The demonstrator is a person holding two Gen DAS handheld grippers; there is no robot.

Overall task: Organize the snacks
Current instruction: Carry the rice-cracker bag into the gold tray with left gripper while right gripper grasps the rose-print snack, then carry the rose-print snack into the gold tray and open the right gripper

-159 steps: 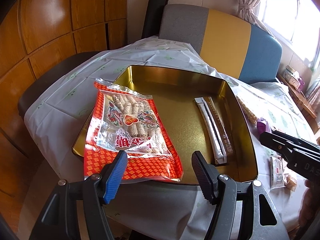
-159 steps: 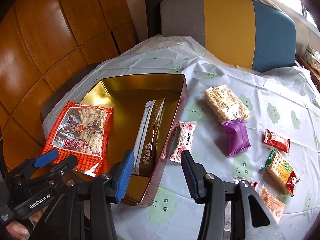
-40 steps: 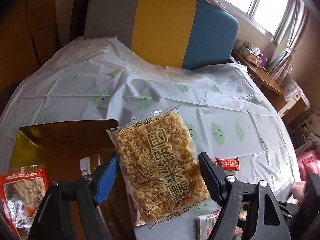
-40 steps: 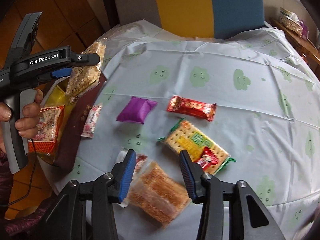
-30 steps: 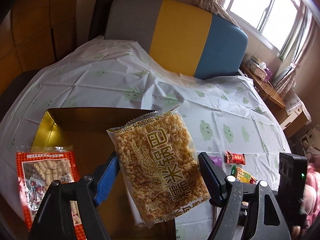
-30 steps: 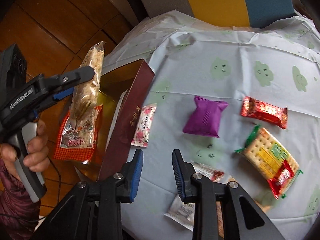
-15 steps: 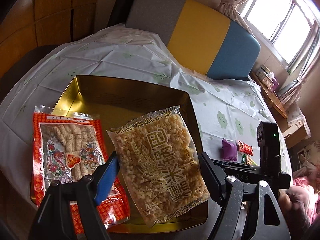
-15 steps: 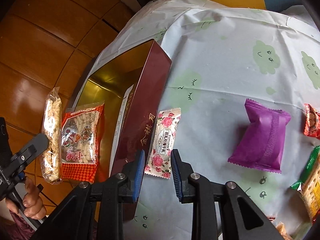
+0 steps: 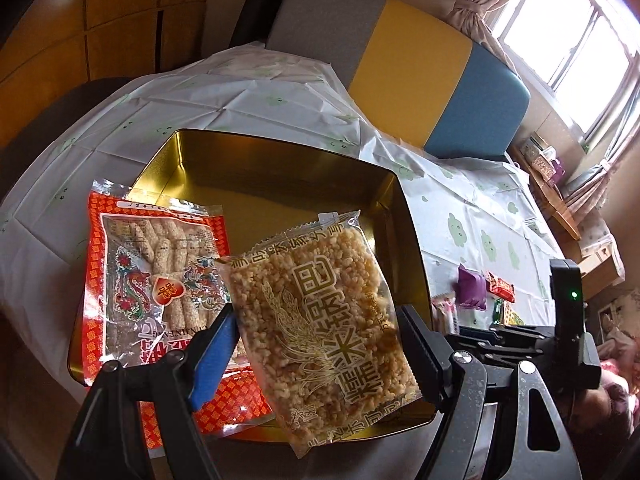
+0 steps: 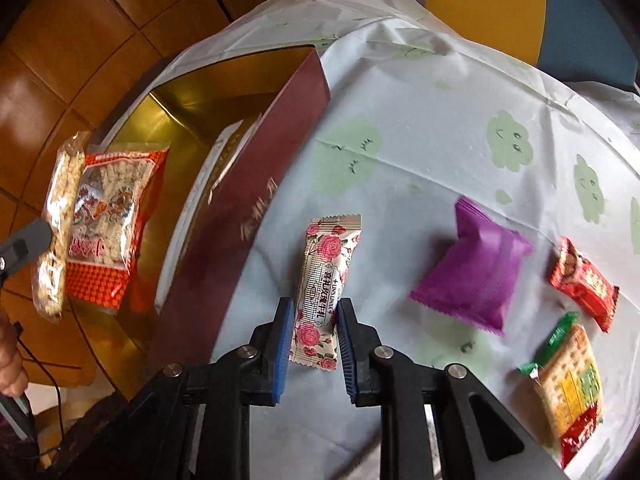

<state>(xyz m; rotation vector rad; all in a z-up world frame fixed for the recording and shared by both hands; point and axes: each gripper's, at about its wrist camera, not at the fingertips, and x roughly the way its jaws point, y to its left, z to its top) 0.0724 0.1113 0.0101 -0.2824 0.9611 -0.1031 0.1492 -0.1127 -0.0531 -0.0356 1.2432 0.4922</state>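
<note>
Rose-print bar (image 10: 325,292) lengthwise along right claw (image 10: 313,324)

A grey, yellow and blue chair back (image 9: 400,52) stands behind the cloud-print tablecloth (image 10: 440,128), near a curtained window (image 9: 560,32).

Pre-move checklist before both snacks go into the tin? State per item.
1. Left gripper holds the rice-puff bag: ok.
2. Bag over the gold tin: ok.
3. Bare tin floor beside the red sesame-stick pack: ok.
4. Right gripper shut on the rose-print bar: ok.
5. Bar lifted off the tablecloth: cannot tell.
6. Purple packet apart from the right gripper: ok.
</note>
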